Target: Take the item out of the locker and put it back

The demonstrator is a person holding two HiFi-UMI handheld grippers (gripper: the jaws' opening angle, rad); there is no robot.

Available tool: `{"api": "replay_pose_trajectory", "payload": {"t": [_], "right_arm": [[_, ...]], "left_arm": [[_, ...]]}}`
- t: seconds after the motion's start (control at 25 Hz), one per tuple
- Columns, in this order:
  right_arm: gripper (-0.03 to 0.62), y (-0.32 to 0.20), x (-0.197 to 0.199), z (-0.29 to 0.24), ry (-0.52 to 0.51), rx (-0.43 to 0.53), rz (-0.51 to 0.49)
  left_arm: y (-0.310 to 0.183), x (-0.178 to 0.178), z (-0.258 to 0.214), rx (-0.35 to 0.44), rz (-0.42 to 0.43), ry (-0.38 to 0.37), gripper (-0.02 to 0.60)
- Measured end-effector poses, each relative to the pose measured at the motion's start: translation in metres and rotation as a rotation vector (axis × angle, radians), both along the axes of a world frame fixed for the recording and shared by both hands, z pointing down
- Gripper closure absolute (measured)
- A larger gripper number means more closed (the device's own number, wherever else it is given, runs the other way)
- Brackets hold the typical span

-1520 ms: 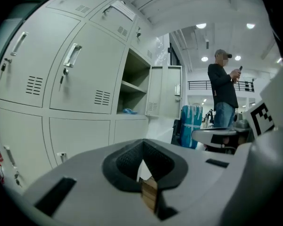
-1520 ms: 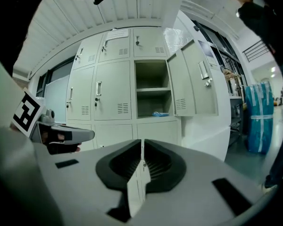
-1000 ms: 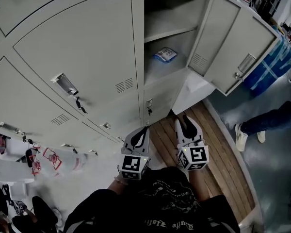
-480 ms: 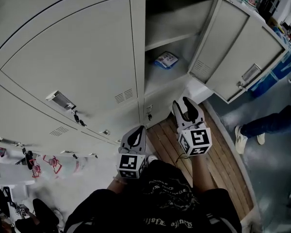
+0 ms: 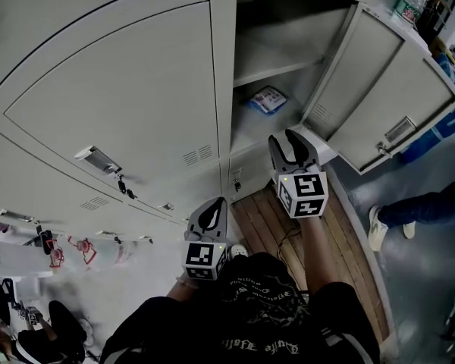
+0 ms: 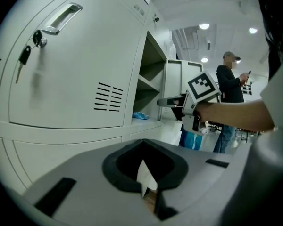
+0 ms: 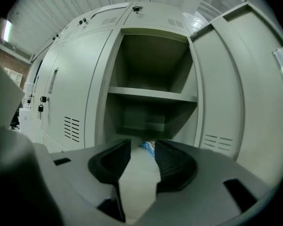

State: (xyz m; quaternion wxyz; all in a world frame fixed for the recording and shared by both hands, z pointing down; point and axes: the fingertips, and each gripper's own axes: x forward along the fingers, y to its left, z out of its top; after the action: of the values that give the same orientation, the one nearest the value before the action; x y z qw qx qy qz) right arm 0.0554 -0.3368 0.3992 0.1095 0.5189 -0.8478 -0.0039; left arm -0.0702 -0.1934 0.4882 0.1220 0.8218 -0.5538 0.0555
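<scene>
Counting up what we have: two hand-held grippers, one open locker compartment, one item inside it. That item is a small blue packet (image 5: pixel 268 99), lying flat on the compartment's floor beneath a single inner shelf (image 5: pixel 277 67). One door (image 5: pixel 379 97) stands swung wide to the right, and a large closed door (image 5: pixel 121 97) sits to the left of the opening. On that closed door we spot one handle (image 6: pixel 61 18) and a key (image 6: pixel 24 56) dangling beside it. Now the right hand-held gripper (image 5: pixel 286 144): it is raised in front of the opening, aimed straight into the compartment. Its jaws have just been opening and stand wide apart, with nothing between the pads. In the right gripper view, the packet shows through the gap between the two jaw tips, dead ahead but deeper in the locker. It is clearly apart from the tips, so we see no contact. The left hand-held gripper (image 5: pixel 210 217) sits lower and nearer the person's body, in front of the closed doors. Its jaws are together at the tips and hold nothing. From there the packet lies ahead and off to the right, well apart, and it shows in the left gripper view as a blue spot at the compartment's edge. One strip of wooden floor (image 5: pixel 265 226) runs below the lockers. We also count one bystander (image 6: pixel 231 81) standing farther back, looking down at something held in the hands.
</scene>
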Motion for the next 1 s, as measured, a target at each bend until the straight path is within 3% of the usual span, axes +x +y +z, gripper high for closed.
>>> {"api": "replay_pose_trajectory", "payload": {"t": [0.48,1.0], "right_arm": [[0.445,-0.055,-0.010,0.014,0.071,-0.045,-0.035],[0.436,-0.105,-0.018,0.044,0.224,-0.125,-0.095]], "left_arm": [[0.000,-0.020,0.004,-0.007,-0.095,-0.028,0.575],[0.001,-0.031,0.009,-0.025,-0.168,-0.039,0.575]]}}
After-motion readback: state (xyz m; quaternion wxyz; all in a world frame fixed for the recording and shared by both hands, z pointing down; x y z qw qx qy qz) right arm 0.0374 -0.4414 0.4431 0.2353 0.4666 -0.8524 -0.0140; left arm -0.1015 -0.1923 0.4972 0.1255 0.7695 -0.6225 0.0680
